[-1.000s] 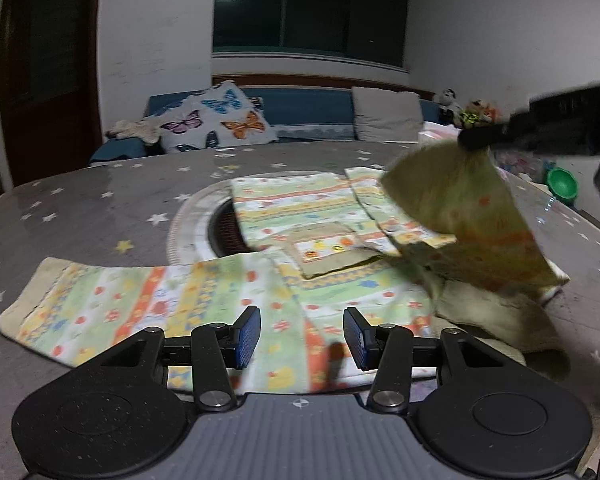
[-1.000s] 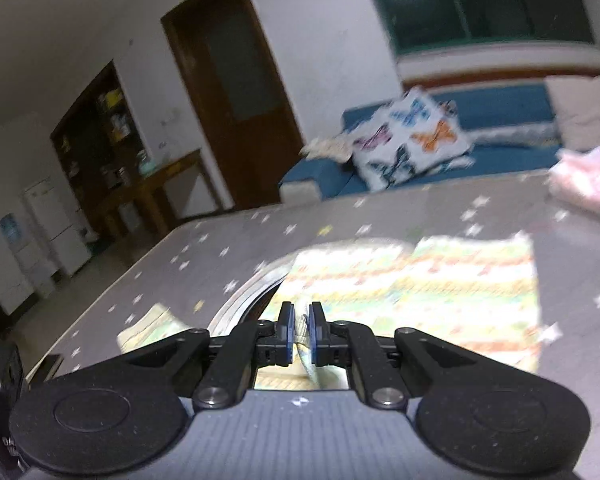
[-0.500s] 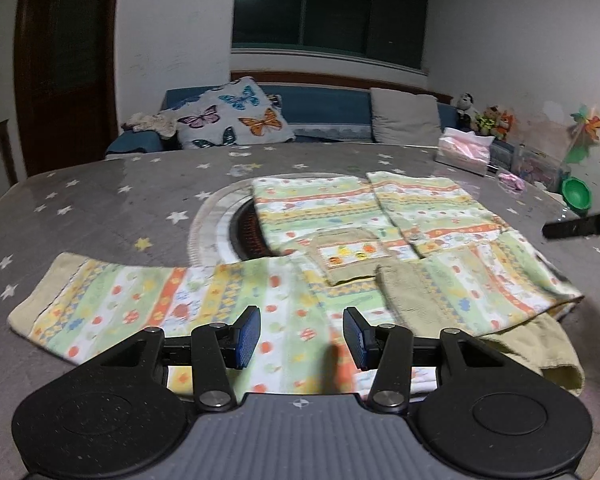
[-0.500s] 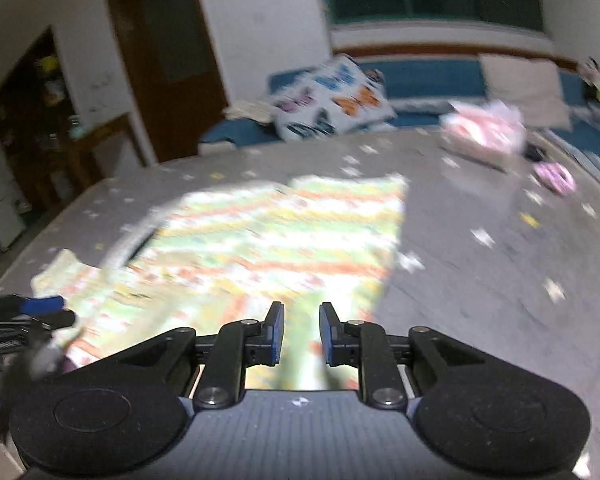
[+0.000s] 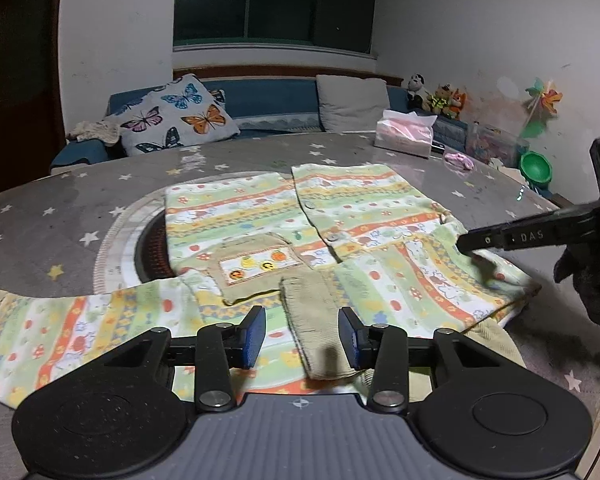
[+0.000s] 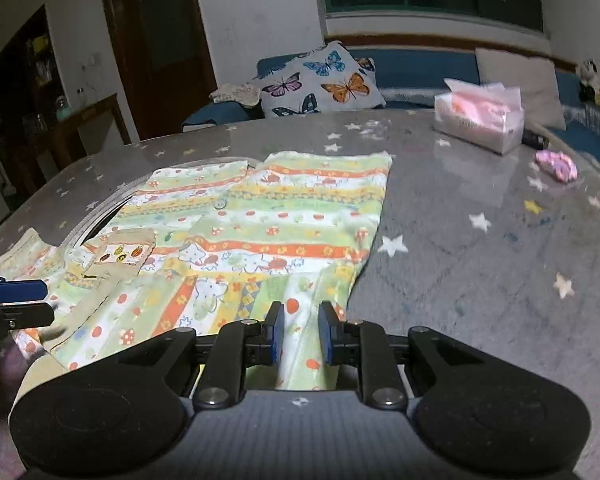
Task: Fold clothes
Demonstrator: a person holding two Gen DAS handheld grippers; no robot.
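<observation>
A child's striped shirt (image 5: 352, 216) in green, orange and yellow lies flat on the star-patterned table (image 5: 60, 216), its tan pocket (image 5: 256, 266) facing up. One sleeve is folded across the front, and its tan cuff (image 5: 306, 328) lies just beyond my left gripper (image 5: 302, 336), which is open and holds nothing. The other sleeve (image 5: 60, 328) stretches out to the left. My right gripper (image 6: 302, 332) hovers open low over the folded sleeve (image 6: 220, 292) at the shirt's right side; from the left wrist view the right gripper (image 5: 466, 242) reaches in over that edge.
A round recessed burner (image 5: 152, 252) shows under the shirt's left part. A pink tissue box (image 6: 480, 120) and a pink hair tie (image 6: 556, 164) lie at the far right of the table. A green bowl (image 5: 536, 166) and a sofa with a butterfly cushion (image 5: 176, 120) are beyond.
The right gripper carried the sleeve across the shirt, let it go and opened; the sleeve now lies folded over the front. The left gripper stayed open near the front edge.
</observation>
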